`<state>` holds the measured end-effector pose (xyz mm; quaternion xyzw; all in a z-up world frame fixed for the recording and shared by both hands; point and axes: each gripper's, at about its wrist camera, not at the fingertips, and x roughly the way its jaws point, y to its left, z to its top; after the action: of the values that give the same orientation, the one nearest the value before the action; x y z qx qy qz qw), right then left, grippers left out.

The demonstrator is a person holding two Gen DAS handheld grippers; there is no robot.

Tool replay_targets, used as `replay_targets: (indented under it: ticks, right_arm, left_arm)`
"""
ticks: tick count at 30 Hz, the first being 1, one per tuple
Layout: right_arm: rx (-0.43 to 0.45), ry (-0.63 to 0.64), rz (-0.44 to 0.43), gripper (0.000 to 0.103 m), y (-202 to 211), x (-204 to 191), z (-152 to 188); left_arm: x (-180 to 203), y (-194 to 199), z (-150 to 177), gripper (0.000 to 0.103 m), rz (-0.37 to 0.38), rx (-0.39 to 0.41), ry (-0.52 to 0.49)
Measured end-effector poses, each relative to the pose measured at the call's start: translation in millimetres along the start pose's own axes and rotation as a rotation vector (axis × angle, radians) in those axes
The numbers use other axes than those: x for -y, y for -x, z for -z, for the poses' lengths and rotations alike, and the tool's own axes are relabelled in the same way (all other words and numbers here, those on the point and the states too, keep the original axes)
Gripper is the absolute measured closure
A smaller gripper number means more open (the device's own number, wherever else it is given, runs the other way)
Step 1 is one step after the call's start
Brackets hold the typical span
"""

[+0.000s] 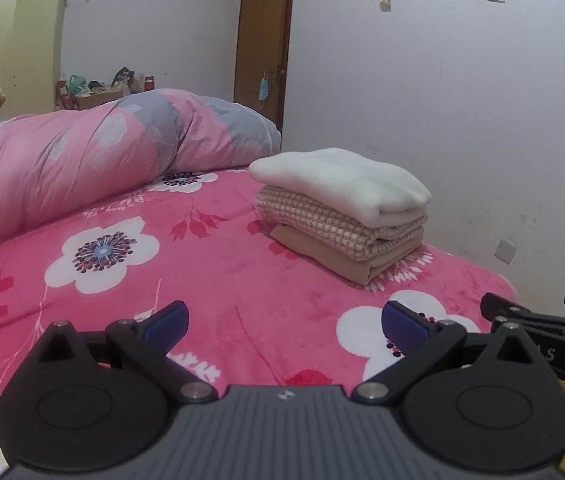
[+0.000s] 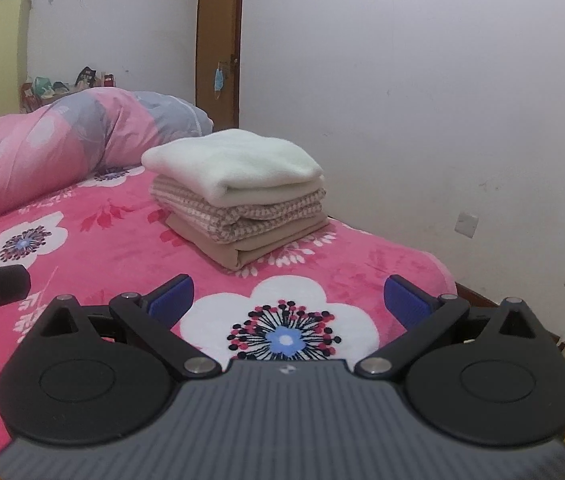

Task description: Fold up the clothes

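Holding both my left claw (image 1: 284, 322) and right claw (image 2: 288, 298) spread wide and empty, I judge a careless forward sweep could topple the folded stack (image 2: 238, 196) sitting just ahead on the bed (image 2: 114, 264).

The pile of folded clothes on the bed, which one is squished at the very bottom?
The plain tan folded cloth is at the bottom, flat on the pink flowery blanket. The pink checked cloth lies on it, and the fluffy white one tops the pile.
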<state>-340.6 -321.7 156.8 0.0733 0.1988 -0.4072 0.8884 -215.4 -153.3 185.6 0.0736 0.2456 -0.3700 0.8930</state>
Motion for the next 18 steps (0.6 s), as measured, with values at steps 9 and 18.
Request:
replay_targets:
  ticks: [9, 18]
  right_arm:
    - [0.037, 0.067, 0.030, 0.001, 0.9, -9.7, 2.0]
    - [0.043, 0.019, 0.020, 0.001, 0.7, -5.3, -2.1]
  left_arm:
    - [4.1, 1.9, 1.1, 0.000, -0.009, 0.008, -0.015]
    - [4.1, 2.0, 2.1, 0.000, -0.003, -0.002, -0.008]
